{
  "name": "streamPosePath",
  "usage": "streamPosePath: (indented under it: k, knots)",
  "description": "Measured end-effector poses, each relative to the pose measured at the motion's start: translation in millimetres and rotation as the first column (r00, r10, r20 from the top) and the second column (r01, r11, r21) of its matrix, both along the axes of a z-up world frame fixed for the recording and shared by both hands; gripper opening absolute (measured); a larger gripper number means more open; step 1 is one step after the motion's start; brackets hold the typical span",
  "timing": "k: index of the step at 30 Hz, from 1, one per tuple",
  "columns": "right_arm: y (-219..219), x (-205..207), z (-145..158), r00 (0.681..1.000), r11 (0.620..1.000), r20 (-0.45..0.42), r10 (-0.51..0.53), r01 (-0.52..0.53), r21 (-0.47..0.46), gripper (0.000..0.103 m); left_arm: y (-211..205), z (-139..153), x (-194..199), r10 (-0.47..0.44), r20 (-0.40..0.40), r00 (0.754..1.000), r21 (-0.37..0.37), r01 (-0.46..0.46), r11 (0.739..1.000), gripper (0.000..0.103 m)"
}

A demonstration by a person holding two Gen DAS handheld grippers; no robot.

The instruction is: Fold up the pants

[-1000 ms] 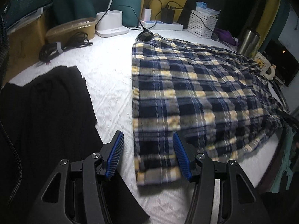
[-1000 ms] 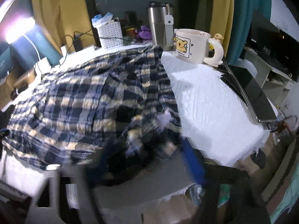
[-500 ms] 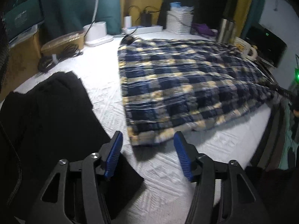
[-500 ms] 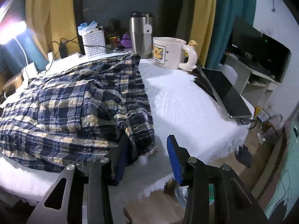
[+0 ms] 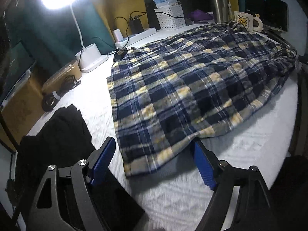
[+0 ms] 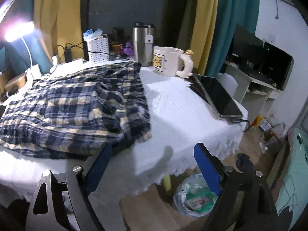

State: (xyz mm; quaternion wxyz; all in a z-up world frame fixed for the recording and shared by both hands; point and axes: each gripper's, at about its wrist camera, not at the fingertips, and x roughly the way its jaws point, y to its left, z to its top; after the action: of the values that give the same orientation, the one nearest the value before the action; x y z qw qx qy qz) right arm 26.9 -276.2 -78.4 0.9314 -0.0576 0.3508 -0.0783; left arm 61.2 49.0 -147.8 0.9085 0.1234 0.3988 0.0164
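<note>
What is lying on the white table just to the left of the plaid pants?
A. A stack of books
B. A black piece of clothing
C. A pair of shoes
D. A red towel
B: in the left wrist view a black garment lies flat on the white table, left of the plaid pants and apart from them.

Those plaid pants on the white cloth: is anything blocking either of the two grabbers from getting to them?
Nothing visible does. The plaid pants lie straight ahead of the left gripper, their hem at its jaws; the right gripper is beside their near edge, over bare white cloth.
</note>
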Motion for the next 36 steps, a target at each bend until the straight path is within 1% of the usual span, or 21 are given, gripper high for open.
streamPosePath:
  k: [1,2,4,6,8,9,13,15,16,19,23,24,25,26,27,28,29,32,33,35,36]
  knots:
    - [-1.7,-0.6,-1.5,1.000,1.000,-0.002,-0.003,0.003,-0.001,0.088,-1.2,1.1,1.6,-0.006,0.007,1.000,0.010,0.006,1.000,0.077]
    - [-3.7,-1.6,-3.4,1.000,1.000,-0.004,-0.005,0.005,-0.007,0.088,-2.9,2.5,2.0,-0.015,0.019,1.000,0.015,0.015,1.000,0.070]
    - [-2.9,-3.1,-6.0,1.000,1.000,-0.007,0.001,-0.001,-0.027,0.088,-5.2,7.2,3.1,-0.035,0.036,0.999,0.004,0.034,0.999,0.031]
    - [3.8,-4.2,-6.8,1.000,0.999,-0.001,0.025,-0.025,-0.046,0.088,-3.2,17.1,3.3,-0.035,0.066,0.997,-0.061,0.039,0.997,0.014]
    - [15.8,-4.7,-6.9,0.998,0.996,0.009,0.058,-0.057,-0.063,0.088,-2.1,28.8,1.7,-0.022,0.109,0.994,-0.108,0.034,0.994,0.013]
    - [23.0,-5.1,-6.8,0.997,0.994,0.014,0.082,-0.081,-0.068,0.088,-0.6,36.8,0.8,-0.013,0.134,0.991,-0.129,0.031,0.991,0.009]
    - [65.0,-3.3,-9.8,0.978,0.976,0.020,0.207,-0.205,-0.073,0.088,10.5,62.3,-2.4,0.028,0.217,0.976,-0.205,0.017,0.979,0.001]
    - [86.5,-3.0,-12.8,0.964,0.962,0.022,0.266,-0.264,-0.073,0.091,15.6,65.8,0.8,0.039,0.224,0.974,-0.217,0.011,0.976,0.001]
    - [101.6,-1.9,-15.9,0.951,0.949,0.019,0.309,-0.307,-0.071,0.095,17.6,65.9,2.9,0.041,0.214,0.976,-0.215,0.007,0.977,0.001]
    - [128.8,0.3,-21.9,0.930,0.925,0.000,0.366,-0.364,-0.107,0.099,15.4,61.5,2.5,-0.014,0.166,0.986,-0.200,0.048,0.979,0.001]
    - [126.5,4.3,-26.3,0.937,0.929,-0.036,0.347,-0.349,-0.128,0.099,11.2,38.1,-1.4,-0.059,0.076,0.995,-0.207,0.073,0.976,0.004]
    - [122.9,4.0,-26.9,0.941,0.931,-0.041,0.337,-0.339,-0.137,0.099,10.4,29.4,-1.6,-0.071,0.044,0.997,-0.213,0.078,0.974,0.013]
    - [118.3,3.8,-27.3,0.946,0.933,-0.050,0.320,-0.324,-0.159,0.099,8.9,24.2,-4.1,-0.080,0.032,0.996,-0.216,0.085,0.973,0.035]
    - [114.2,2.0,-27.5,0.950,0.935,-0.053,0.309,-0.313,-0.169,0.099,7.7,18.8,-6.4,-0.091,0.020,0.996,-0.218,0.093,0.971,0.049]
    - [109.2,1.1,-27.4,0.953,0.938,-0.056,0.297,-0.302,-0.170,0.099,5.4,13.5,-9.9,-0.103,0.010,0.995,-0.215,0.103,0.971,0.070]
    - [105.4,2.7,-28.8,0.956,0.941,-0.058,0.287,-0.293,-0.169,0.099,3.4,10.8,-12.8,-0.113,0.010,0.994,-0.207,0.112,0.972,0.073]
    - [98.0,3.5,-29.6,0.961,0.946,-0.063,0.268,-0.275,-0.169,0.099,1.5,8.5,-14.1,-0.124,0.004,0.992,-0.198,0.122,0.973,0.073]
    - [81.8,6.5,-30.7,0.972,0.959,-0.062,0.228,-0.235,-0.157,0.099,-3.8,-2.0,-11.3,-0.125,-0.033,0.992,-0.121,0.120,0.985,0.074]
    - [77.3,8.3,-29.9,0.974,0.963,-0.060,0.219,-0.226,-0.146,0.099,-3.3,-0.5,-10.2,-0.126,-0.028,0.992,-0.130,0.122,0.984,0.074]
    - [70.2,10.2,-28.1,0.977,0.969,-0.052,0.206,-0.212,-0.130,0.099,-6.3,0.0,-5.0,-0.116,-0.029,0.993,-0.083,0.113,0.990,0.074]
    - [67.4,10.7,-28.1,0.978,0.970,-0.051,0.202,-0.207,-0.126,0.099,-6.1,0.2,-1.8,-0.118,-0.030,0.993,-0.087,0.115,0.990,0.074]
